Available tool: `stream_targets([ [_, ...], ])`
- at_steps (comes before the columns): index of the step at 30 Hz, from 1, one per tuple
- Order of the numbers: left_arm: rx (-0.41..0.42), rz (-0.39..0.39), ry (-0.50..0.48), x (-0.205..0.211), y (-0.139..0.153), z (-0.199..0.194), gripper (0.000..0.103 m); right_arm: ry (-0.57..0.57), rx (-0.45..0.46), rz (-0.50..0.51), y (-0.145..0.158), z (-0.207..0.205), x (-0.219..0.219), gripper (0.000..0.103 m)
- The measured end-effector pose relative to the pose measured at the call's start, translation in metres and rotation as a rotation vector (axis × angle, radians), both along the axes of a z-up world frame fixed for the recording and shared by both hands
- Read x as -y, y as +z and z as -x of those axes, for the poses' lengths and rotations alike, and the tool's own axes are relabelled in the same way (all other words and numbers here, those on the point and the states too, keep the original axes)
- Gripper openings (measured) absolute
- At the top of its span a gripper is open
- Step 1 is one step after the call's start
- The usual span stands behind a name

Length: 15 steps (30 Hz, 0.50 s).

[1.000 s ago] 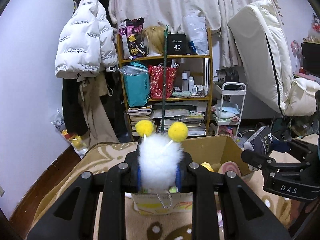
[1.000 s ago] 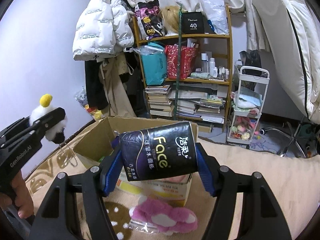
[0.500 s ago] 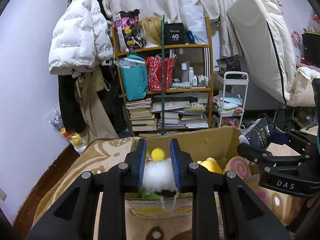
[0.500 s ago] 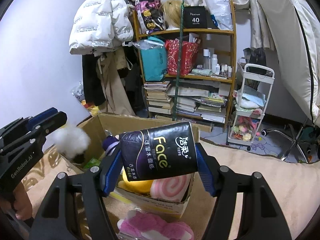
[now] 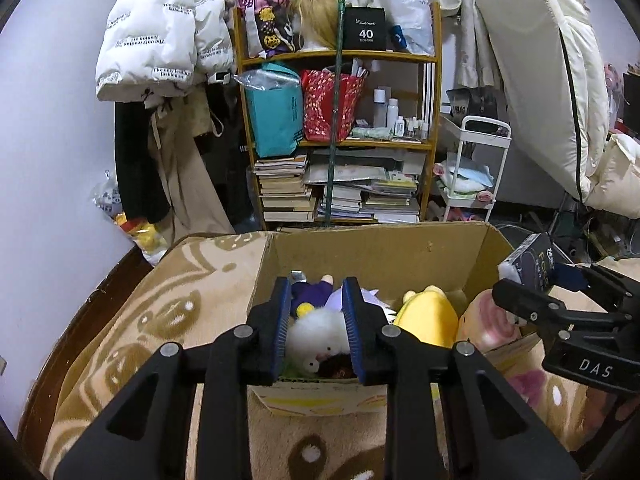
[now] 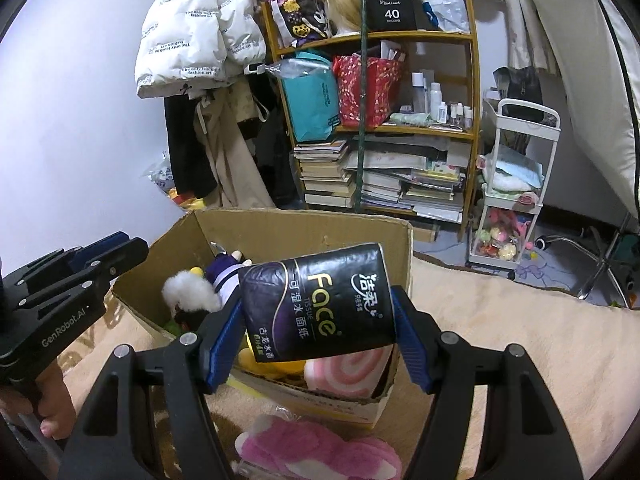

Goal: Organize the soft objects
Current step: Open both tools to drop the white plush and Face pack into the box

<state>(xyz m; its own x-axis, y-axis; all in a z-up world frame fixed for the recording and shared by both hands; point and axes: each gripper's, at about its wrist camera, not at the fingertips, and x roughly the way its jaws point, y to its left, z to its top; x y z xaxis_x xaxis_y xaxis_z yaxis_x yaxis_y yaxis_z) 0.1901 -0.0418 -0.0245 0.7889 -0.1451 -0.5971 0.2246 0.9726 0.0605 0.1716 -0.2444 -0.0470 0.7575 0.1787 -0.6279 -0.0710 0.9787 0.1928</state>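
Note:
A cardboard box (image 5: 384, 252) stands on the patterned blanket and holds several soft toys. The white fluffy toy (image 5: 316, 334) lies inside it at the near left, seen also in the right wrist view (image 6: 190, 292). My left gripper (image 5: 316, 320) is open above the box, its jaws apart on either side of the toy and not touching it. My right gripper (image 6: 318, 316) is shut on a black "Face" tissue pack (image 6: 320, 300), held above the box's near right corner (image 6: 384, 396). A purple doll (image 6: 226, 270), a yellow plush (image 5: 428, 314) and a pink swirl plush (image 6: 348, 372) lie in the box.
A pink fluffy toy in plastic (image 6: 316, 448) lies on the blanket (image 6: 520, 340) in front of the box. Behind stand a wooden shelf (image 5: 340, 136) with books and bags, a white cart (image 6: 516, 184), hanging coats (image 5: 160, 40) and a leaning mattress (image 5: 540, 80).
My left gripper came down over the box, opened and let go of the white fluffy toy, which now lies inside. My right gripper has kept hold of the tissue pack and moved nearer the box.

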Motion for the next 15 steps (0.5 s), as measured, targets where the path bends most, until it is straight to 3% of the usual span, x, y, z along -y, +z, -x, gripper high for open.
stream_targets([
  [2, -0.011, 0.006, 0.000, -0.002, 0.000, 0.000, 0.031, -0.003, 0.006, -0.004, 0.001, 0.000, 0.000, 0.083],
  [4, -0.014, 0.010, 0.004, -0.003, 0.001, 0.000, 0.042, -0.009, 0.017, -0.013, 0.001, 0.002, 0.001, 0.085],
  [6, -0.010, 0.003, 0.009, -0.003, 0.003, 0.002, 0.060, -0.010, 0.018, -0.015, 0.002, 0.004, 0.001, 0.086],
  [15, 0.013, -0.004, 0.019, -0.008, 0.017, 0.018, 0.092, -0.034, 0.021, -0.029, 0.011, 0.017, 0.006, 0.103],
])
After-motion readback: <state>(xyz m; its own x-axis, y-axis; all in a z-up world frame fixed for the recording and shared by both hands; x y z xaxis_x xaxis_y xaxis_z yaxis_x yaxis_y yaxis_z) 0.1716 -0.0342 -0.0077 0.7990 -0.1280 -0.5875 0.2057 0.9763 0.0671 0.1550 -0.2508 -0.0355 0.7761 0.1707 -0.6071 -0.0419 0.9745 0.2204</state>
